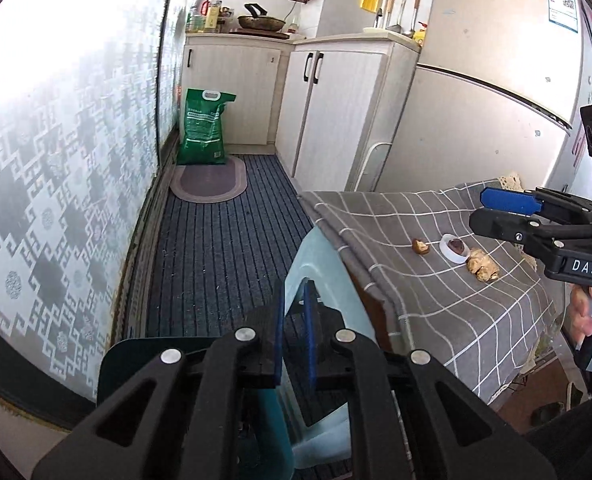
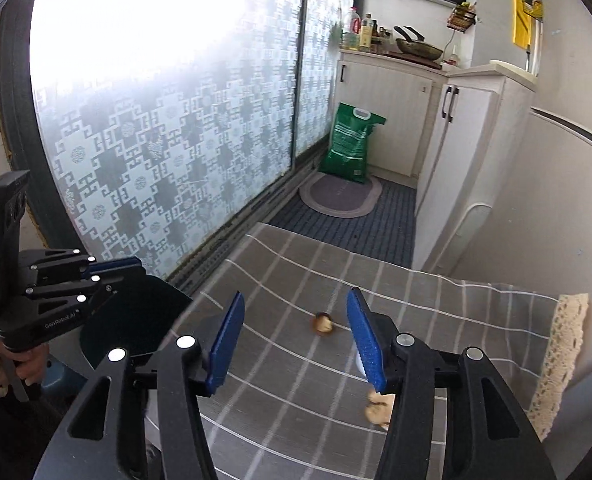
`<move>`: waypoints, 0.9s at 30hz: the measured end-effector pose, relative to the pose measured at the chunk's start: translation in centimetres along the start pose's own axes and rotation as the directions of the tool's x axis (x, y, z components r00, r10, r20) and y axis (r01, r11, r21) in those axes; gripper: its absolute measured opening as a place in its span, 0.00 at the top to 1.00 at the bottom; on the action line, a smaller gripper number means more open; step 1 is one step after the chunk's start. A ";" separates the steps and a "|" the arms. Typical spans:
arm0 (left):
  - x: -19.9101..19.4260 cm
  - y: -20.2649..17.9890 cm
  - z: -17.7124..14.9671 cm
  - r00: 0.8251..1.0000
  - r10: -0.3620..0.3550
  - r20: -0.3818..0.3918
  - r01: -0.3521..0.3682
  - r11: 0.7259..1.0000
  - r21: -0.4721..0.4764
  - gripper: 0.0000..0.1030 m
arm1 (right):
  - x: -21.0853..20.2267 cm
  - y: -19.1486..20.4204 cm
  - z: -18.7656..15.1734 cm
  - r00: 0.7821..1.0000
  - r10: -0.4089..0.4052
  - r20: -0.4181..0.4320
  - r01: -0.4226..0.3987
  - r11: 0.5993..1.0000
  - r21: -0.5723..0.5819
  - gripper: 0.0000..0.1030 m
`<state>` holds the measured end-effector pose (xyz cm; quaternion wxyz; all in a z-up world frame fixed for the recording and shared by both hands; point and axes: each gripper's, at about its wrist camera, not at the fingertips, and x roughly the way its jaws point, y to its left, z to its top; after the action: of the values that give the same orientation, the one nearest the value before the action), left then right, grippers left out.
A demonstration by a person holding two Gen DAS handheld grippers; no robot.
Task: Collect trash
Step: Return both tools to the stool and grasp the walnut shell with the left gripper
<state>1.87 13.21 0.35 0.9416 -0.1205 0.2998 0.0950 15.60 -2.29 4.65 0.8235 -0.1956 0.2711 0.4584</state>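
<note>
Grey checked cloth [image 1: 435, 280] covers a low table beside a frosted patterned window [image 2: 156, 140], with a fridge [image 1: 495, 80] and cabinets behind. On the cloth lie three scraps close together in a row: a brown nut-like piece [image 1: 420, 246], a white cap [image 1: 454, 247] holding something dark, and a pale ginger-like lump [image 1: 483, 267]. The right gripper [image 2: 292, 340] hangs over them with fingers spread wide, the brown piece [image 2: 323, 323] showing between its blue pads [image 2: 228, 344], not touching. The left gripper [image 1: 294, 332] is clamped on the rim of a light blue bin [image 1: 319, 272] at the table's edge.
</note>
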 end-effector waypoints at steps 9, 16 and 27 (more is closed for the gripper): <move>2.4 -6.6 1.8 0.995 -0.093 -0.019 0.095 0.987 0.130 0.87 | -0.8 -5.1 -3.1 0.998 -0.039 -0.048 0.041 0.998 0.037 0.48; 5.5 -9.7 2.1 0.995 -0.023 -0.100 0.043 0.978 0.204 0.65 | 0.0 -5.7 -5.0 0.994 -0.006 -0.105 0.012 0.998 0.056 0.47; 8.4 -11.4 2.6 0.990 -0.015 -0.142 0.044 0.979 0.198 0.54 | -0.2 -7.2 -6.0 0.993 0.001 -0.119 0.009 0.996 0.087 0.45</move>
<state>12.89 4.00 -0.60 0.9270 -0.0359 0.3711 0.0417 20.11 -9.46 0.65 0.8146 -0.1866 0.3390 0.4321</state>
